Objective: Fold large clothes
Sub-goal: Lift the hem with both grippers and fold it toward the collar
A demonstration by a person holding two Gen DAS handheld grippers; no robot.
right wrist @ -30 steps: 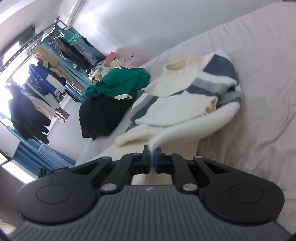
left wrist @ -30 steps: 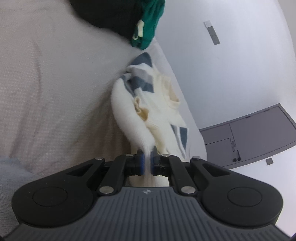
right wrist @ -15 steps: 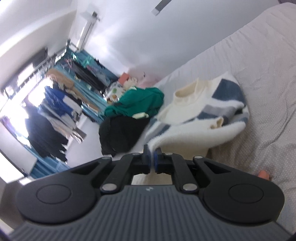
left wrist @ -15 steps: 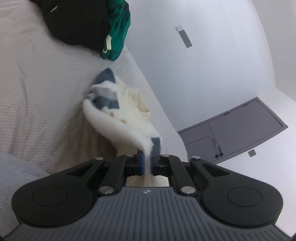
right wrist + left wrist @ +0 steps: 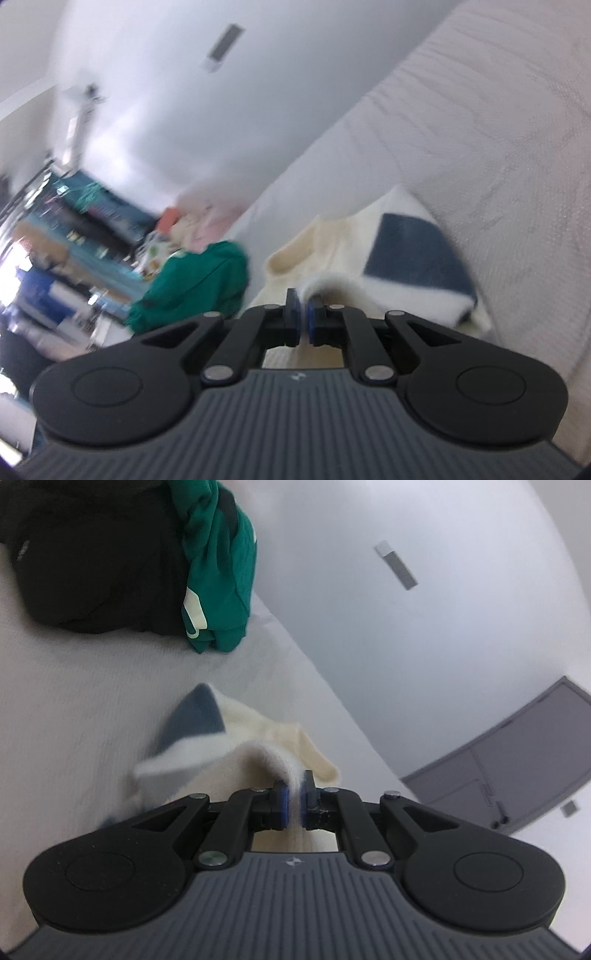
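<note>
A cream sweater with blue and grey stripes [image 5: 236,734] lies partly folded on the beige bed [image 5: 74,709]. My left gripper [image 5: 293,797] is shut on a fluffy white edge of the sweater, pinched between its blue pads. In the right wrist view the same sweater [image 5: 399,251] shows its cream collar and a blue patch. My right gripper [image 5: 302,319] is shut on another white edge of it. Both held edges sit close over the sweater's body. The right wrist view is blurred by motion.
A black garment [image 5: 99,554] and a green garment [image 5: 221,583] are piled on the bed beyond the sweater; the green one also shows in the right wrist view [image 5: 199,280]. A white wall [image 5: 406,627] runs along the bed. Clothes racks [image 5: 44,229] stand far left.
Both grippers have carried the held sweater edges forward over the sweater toward its collar. The sweater now looks shorter and doubled over. Both stayed shut.
</note>
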